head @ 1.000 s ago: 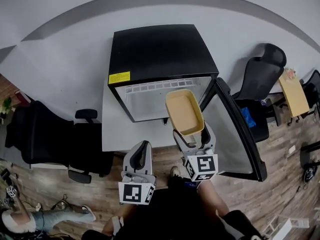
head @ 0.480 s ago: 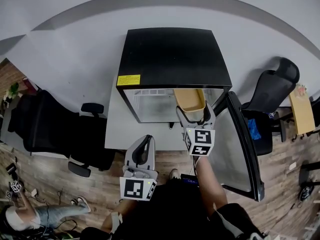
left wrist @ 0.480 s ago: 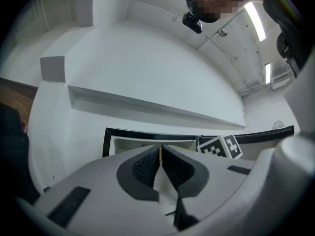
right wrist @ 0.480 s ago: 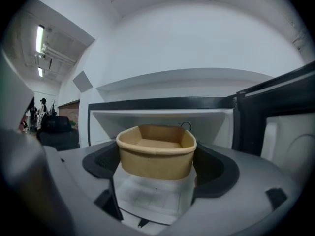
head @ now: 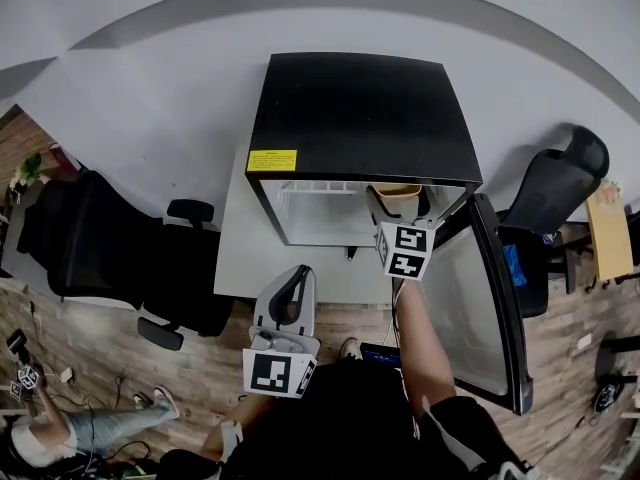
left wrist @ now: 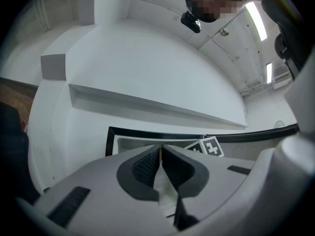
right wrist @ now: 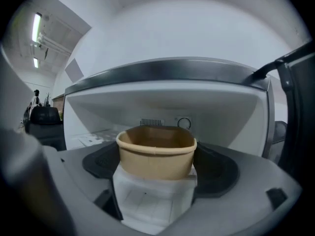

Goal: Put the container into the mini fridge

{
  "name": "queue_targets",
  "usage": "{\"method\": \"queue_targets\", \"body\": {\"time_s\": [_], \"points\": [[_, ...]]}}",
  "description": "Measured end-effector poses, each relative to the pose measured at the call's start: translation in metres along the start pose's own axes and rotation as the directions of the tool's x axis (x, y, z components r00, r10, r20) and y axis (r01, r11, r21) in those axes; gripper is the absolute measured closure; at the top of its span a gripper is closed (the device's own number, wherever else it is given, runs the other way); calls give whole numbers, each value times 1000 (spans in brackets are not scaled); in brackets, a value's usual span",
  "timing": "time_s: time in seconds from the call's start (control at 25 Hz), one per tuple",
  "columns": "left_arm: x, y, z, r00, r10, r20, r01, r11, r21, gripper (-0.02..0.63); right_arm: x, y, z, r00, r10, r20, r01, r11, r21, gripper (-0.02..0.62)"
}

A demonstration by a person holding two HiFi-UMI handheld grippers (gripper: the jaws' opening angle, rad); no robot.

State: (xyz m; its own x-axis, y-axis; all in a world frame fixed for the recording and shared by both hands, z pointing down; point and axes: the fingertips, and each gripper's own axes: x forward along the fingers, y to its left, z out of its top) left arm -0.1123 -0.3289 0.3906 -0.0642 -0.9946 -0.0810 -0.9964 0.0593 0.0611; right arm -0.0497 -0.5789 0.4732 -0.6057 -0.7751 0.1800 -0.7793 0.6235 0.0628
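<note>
A black mini fridge [head: 355, 113] stands against the white wall with its door [head: 478, 298] swung open to the right. My right gripper [head: 400, 206] is shut on a tan paper container [head: 397, 198] and holds it just inside the fridge opening, at the right side. In the right gripper view the container [right wrist: 156, 151] sits upright between the jaws, with the white fridge interior [right wrist: 162, 107] behind it. My left gripper [head: 292, 286] hangs lower, in front of the fridge, with its pads [left wrist: 145, 167] pressed together and nothing between them.
Black office chairs stand at the left [head: 110, 258] and right [head: 555, 183] of the fridge. A white mat [head: 300, 268] lies under the fridge front on the wooden floor. A wooden table [head: 610, 233] is at the far right. A person [head: 40, 438] sits at the lower left.
My right gripper has carried the container forward and down, from in front of the fridge into its opening. The head view has moved closer over the fridge. The left gripper stayed about where it was.
</note>
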Motion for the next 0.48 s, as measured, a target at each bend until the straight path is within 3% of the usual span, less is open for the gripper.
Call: {"method": "queue_targets", "body": {"time_s": [0.48], "points": [[9, 12, -8, 1000, 14, -16, -14, 1000, -23, 584, 30, -2, -7, 999, -2, -51, 1, 1000, -13, 117]]}}
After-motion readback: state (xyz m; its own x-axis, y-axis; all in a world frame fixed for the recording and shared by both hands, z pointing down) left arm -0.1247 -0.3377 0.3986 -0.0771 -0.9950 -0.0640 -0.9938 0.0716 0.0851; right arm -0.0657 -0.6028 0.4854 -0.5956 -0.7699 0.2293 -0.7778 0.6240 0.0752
